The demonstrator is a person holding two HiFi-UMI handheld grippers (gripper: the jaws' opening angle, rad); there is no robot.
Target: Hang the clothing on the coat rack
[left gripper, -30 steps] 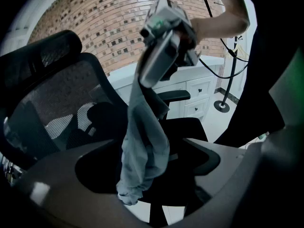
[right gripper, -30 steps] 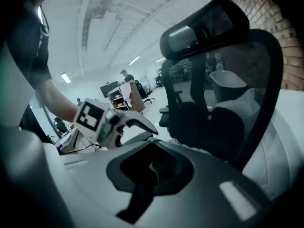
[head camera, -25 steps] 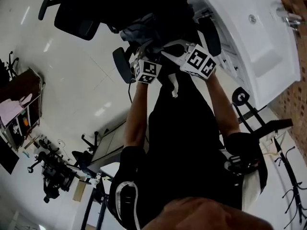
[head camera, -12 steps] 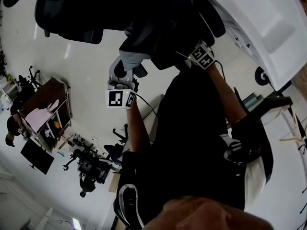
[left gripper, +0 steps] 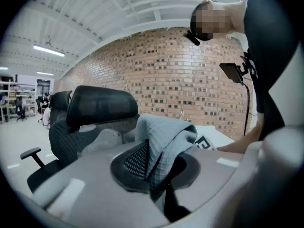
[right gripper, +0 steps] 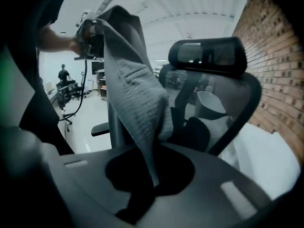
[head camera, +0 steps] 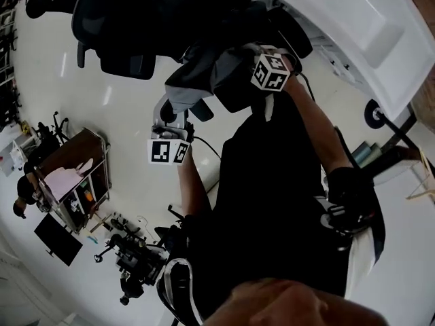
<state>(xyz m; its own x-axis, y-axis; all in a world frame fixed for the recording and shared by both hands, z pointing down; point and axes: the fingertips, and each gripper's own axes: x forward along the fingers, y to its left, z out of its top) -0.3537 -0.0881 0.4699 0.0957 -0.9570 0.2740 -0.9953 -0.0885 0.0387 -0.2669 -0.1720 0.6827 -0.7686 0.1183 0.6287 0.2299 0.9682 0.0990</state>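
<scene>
Head view: the grey garment [head camera: 204, 80] stretches between the left gripper [head camera: 173, 111] and the right gripper [head camera: 255, 70], near the office chair [head camera: 136, 19].

Left gripper view: the fingers are clenched on a fold.

Right gripper view: the fingers have just been closing on a thin edge. I think it may slip out, or the loose cloth below the fingers may catch the chair.

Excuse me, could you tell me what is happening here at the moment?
A person is holding a grey-blue garment up beside a black office chair with two handheld grippers. The left gripper is shut on one bunched part of the fabric. The right gripper has just closed its jaws on another part, so the cloth runs from one gripper to the other. The garment is not hung yet, and no coat rack can be made out in these views.
</scene>
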